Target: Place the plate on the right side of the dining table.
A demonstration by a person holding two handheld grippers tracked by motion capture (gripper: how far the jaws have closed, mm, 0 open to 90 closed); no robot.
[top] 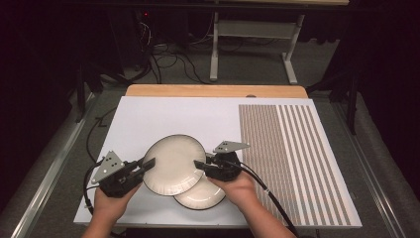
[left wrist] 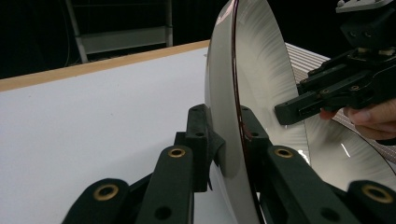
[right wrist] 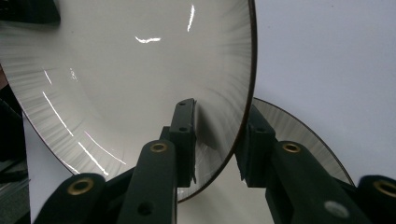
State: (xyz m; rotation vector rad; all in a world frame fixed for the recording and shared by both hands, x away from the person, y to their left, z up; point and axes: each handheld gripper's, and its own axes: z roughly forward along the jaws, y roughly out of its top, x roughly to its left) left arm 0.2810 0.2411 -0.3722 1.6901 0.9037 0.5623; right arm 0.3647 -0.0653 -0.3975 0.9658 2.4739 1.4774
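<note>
Spreading wide and bare on its far and left parts, my white surface (top: 163, 111) leaves open room there; striped lines cover its right. My upper plate (top: 173, 163) hangs tilted near the front edge, overlapping the lower plate (top: 200, 197). My left tool (top: 148, 163) is clamped on its left rim; my right tool (top: 199, 164) straddles its right rim, one pad touching.

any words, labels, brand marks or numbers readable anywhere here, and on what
None can be read.
Upper plate: plain white face with a dark rim, no mark.
Lower plate: likewise bare.
White board: blank; its right part carries only rows of small brown marks, a pattern, not lettering.
Left gripper and right gripper: black jaws with brass rivets, grey plates with holes, no label legible.
</note>
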